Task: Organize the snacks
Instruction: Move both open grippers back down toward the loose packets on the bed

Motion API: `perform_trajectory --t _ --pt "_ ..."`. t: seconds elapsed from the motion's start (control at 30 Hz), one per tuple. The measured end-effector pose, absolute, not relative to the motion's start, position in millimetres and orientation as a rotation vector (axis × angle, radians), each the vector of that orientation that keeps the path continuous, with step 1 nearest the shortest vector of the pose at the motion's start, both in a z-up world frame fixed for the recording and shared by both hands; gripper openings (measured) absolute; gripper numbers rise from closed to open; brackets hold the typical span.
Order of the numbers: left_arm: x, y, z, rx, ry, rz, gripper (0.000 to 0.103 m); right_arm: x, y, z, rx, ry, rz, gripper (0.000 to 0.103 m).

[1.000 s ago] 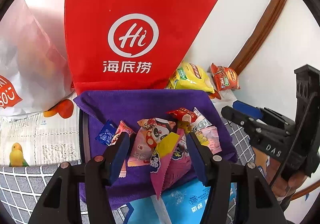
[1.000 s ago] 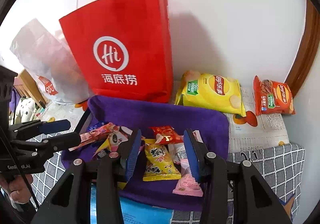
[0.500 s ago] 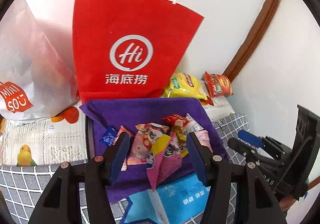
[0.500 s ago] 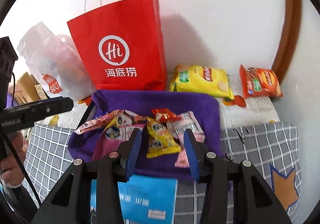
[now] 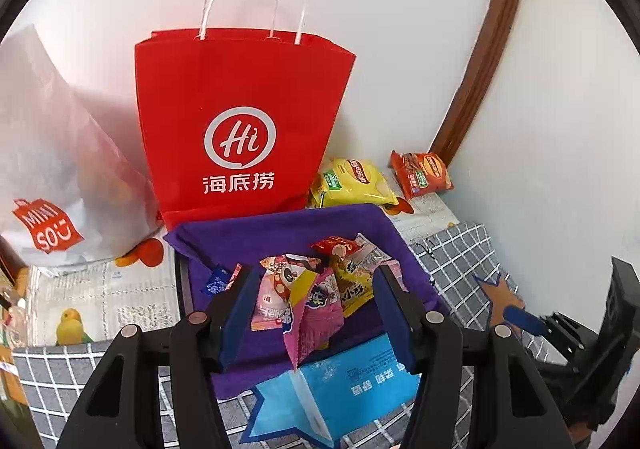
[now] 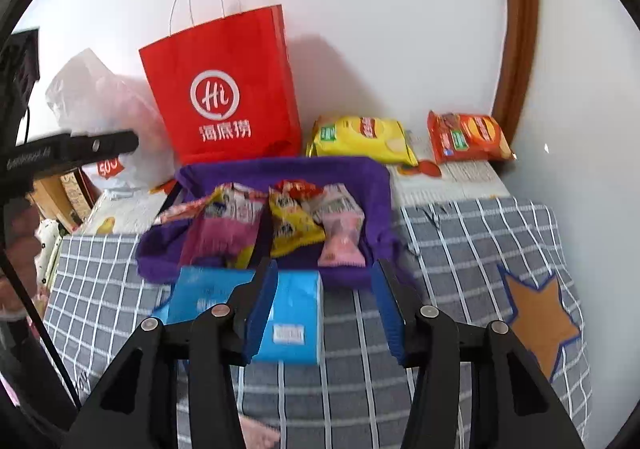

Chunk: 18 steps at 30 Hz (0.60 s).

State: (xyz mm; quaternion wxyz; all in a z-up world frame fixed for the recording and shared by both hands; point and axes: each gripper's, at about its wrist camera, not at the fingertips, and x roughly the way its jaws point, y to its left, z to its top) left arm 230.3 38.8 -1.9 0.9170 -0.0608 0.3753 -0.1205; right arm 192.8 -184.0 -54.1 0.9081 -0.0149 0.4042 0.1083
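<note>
Several small snack packets [image 5: 312, 289] lie in a pile on a purple cloth [image 5: 280, 233] over a tray; they also show in the right wrist view [image 6: 280, 217]. A yellow chip bag [image 6: 360, 139] and an orange chip bag [image 6: 466, 137] lie behind by the wall. My left gripper [image 5: 314, 313] is open and empty, above the near side of the pile. My right gripper [image 6: 324, 305] is open and empty, above a blue packet [image 6: 288, 313] in front of the cloth.
A red paper bag [image 5: 240, 121] stands upright against the wall behind the cloth. A white plastic bag [image 5: 52, 169] sits to its left. A grey checked tablecloth [image 6: 460, 241] with a brown star patch [image 6: 540, 321] covers the table. A brown door frame [image 6: 516, 29] stands at the right.
Both grippers have pulled back and up from the snack pile. The red bag's handles and the blue packet have come into view. Both stay open.
</note>
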Motion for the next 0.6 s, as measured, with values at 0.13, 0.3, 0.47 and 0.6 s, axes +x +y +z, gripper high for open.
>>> perform_trajectory --t 0.13,0.3,0.47,0.6 --pt "225 41 -2 -0.158 0.780 -0.226 0.057 171 -181 -63 -0.086 0.851 0.235 0.050" --pt "207 38 -14 -0.123 0.820 -0.218 0.057 151 -174 -82 -0.102 0.893 0.286 0.052" --pt "185 53 -30 -0.136 0.861 -0.162 0.057 132 -164 -111 -0.069 0.976 0.359 0.053" --pt "167 64 -43 -0.152 0.890 -0.134 0.057 118 -165 -131 -0.001 1.049 0.398 0.053"
